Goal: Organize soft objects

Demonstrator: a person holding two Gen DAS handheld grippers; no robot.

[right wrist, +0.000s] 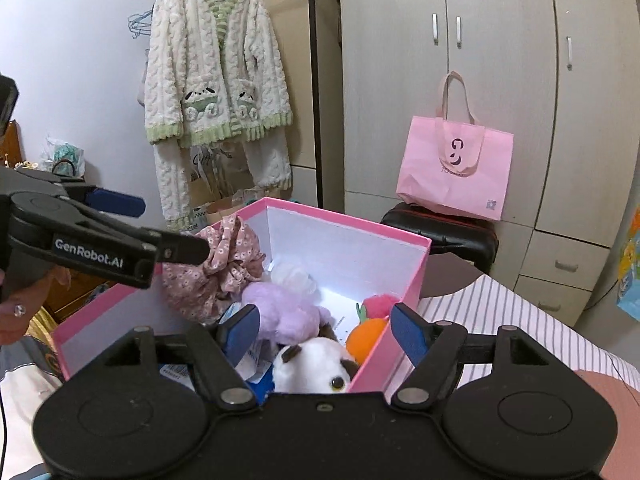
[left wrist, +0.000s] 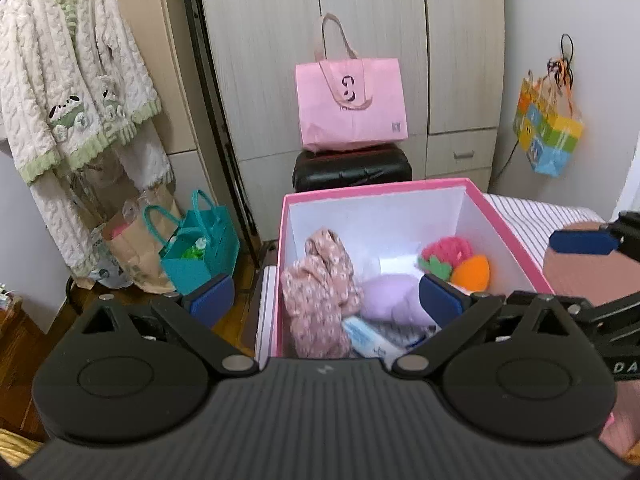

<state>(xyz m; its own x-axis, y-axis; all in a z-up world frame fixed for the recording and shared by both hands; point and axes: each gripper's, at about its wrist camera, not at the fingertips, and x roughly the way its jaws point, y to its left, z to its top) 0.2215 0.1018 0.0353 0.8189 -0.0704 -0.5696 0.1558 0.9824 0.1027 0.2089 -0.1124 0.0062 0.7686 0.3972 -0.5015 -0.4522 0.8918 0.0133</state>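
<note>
Both grippers, left (left wrist: 326, 294) and right (right wrist: 324, 334), gape empty above the pink box (left wrist: 516, 236) rim; soft toys fill its floor.

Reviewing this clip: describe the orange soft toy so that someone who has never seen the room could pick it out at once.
Find the pink box with white inner walls standing in front of the wardrobe. In its right-hand part lies the orange soft toy, rounded and plain, right beside a pink plush with a green leafy part. Nothing else in the box is orange: the other things are a purple plush and floral pink cloth.
</note>
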